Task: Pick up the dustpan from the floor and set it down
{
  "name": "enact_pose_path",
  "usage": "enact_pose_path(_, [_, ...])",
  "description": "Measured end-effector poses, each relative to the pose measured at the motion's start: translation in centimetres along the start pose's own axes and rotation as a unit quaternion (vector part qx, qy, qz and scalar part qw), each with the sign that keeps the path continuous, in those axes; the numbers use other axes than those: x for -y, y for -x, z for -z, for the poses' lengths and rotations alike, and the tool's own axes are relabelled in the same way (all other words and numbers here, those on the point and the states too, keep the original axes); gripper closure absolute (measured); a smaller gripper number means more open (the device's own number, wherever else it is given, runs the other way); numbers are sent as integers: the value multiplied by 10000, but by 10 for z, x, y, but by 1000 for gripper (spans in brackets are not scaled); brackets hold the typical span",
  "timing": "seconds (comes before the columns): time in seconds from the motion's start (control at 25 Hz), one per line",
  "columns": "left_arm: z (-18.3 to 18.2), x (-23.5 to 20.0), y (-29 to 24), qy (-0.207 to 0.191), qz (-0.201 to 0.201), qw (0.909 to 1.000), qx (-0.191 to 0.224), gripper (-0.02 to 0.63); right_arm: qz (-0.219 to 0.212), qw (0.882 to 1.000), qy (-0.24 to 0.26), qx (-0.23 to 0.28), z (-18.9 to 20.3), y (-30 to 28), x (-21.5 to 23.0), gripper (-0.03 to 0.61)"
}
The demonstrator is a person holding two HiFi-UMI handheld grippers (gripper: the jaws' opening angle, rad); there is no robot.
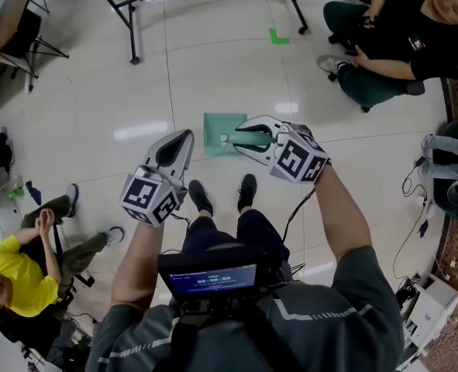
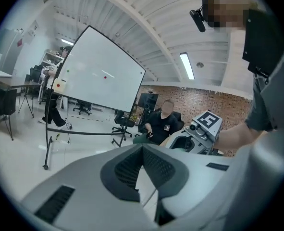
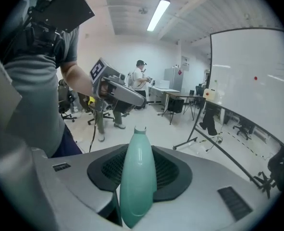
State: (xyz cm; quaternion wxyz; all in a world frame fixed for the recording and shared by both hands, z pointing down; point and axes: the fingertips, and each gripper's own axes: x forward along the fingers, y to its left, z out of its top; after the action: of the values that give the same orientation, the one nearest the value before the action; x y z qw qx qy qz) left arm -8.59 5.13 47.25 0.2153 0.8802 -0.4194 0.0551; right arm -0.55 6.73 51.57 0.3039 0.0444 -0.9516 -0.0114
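A light green dustpan (image 1: 224, 134) hangs above the white floor, its flat pan pointing left in the head view. My right gripper (image 1: 246, 138) is shut on its handle. In the right gripper view the green handle (image 3: 138, 177) stands up between the two dark pads (image 3: 173, 170), which press on it from both sides. My left gripper (image 1: 182, 142) is raised beside it on the left, apart from the dustpan. Its jaws are shut with nothing between them, and in the left gripper view the pads (image 2: 125, 170) meet at the tips.
A seated person in black (image 1: 399, 45) is at the top right, and a person in yellow (image 1: 19, 277) sits at the lower left. Black whiteboard stand legs (image 1: 134, 22) stand at the top. A green tape mark (image 1: 278, 36) and cables (image 1: 414, 200) lie on the floor.
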Motion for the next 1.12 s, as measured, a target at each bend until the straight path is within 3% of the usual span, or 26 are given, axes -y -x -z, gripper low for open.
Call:
enact_pose_path(0.2, [-92,66,66,-214,114,9991,348,584,185,9990,236,316,-107,84,-39,436])
enact_pose_path(0.4, [-155,116,123,-381,19,9963,770,586,406,9972,340,536,-174,147,-77,436])
enact_pose_path(0.68, [-187,152,153,-657,116,9929,989,588,609,9953,475,588,-198,181,-101,436])
enact_pose_path(1.12, [-193,166,155,-875,231,9921,870,588,647,9951,482,580,-208,194,-109,437])
